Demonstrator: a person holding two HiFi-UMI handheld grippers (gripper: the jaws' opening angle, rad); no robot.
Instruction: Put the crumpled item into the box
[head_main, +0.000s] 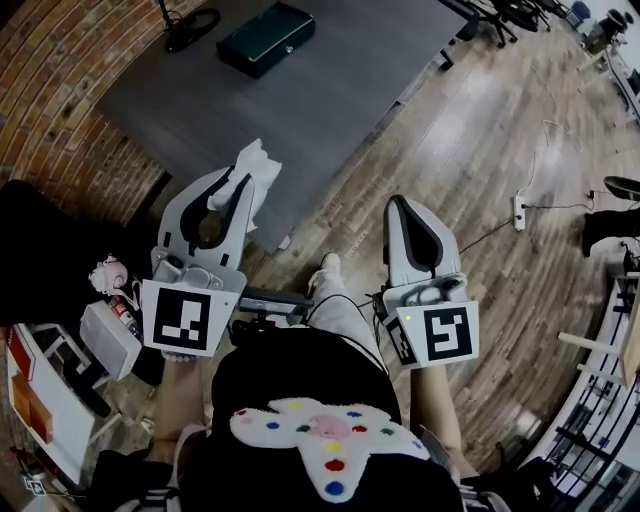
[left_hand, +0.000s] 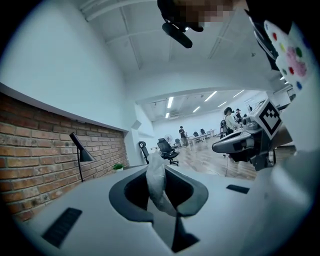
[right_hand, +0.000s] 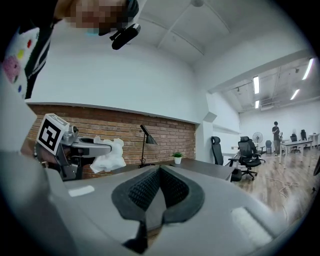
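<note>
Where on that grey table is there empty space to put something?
Most of the grey table is bare: the stretch from the black box to the near edge, where the left claw holds the crumpled item. Only the far end, by box and lamp base, is crowded.

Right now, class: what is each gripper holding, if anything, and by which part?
The left gripper pinches the crumpled white item by its near end; the rest sticks out past the jaws. The right gripper is shut, empty.
</note>
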